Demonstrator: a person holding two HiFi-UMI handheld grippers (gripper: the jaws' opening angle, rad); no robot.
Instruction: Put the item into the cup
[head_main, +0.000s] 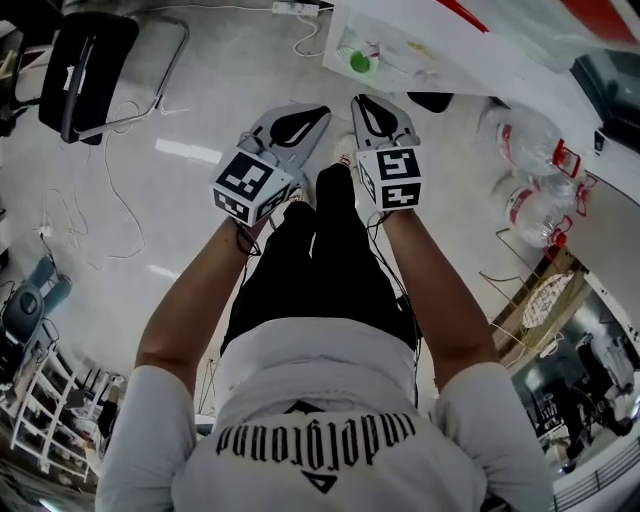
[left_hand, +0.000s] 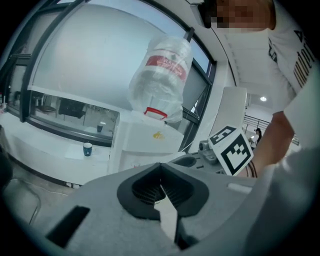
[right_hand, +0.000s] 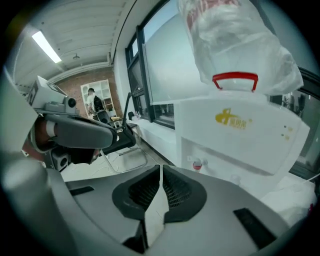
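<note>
Pale floor (head_main: 190, 150) fills most of the head view, open to the L and ahead, w/ thin cables (head_main: 120, 200) trailing across it. A white water dispenser (right_hand: 235, 135) stands by the window wall, w/ an upturned bottle (left_hand: 161, 75) in clear wrap on top and a red collar at its neck; it takes up the space ahead of both tools. A white tabletop (head_main: 480, 60) cuts in at upper R of the head view, its edge near the R tool's nose, w/ a green-capped thing (head_main: 360, 63) by that edge. A black chair (head_main: 85, 55) w/ metal frame sits far L, well apart. Clear water jugs (head_main: 530, 170) lie at far R. The person's legs (head_main: 330, 250), in black, are straight below, btwn the arms. L hand-held gripper (left_hand: 161, 165): clenched, pads meeting, nothing btwn them. R hand-held gripper (right_hand: 162, 166): likewise clenched & empty; the two sit side by side, near but apart. A small dark-blue cup (left_hand: 87, 148) stands upright on the white ledge (left_hand: 50, 145) under the window, L of the dispenser, well apart from both tools.
</note>
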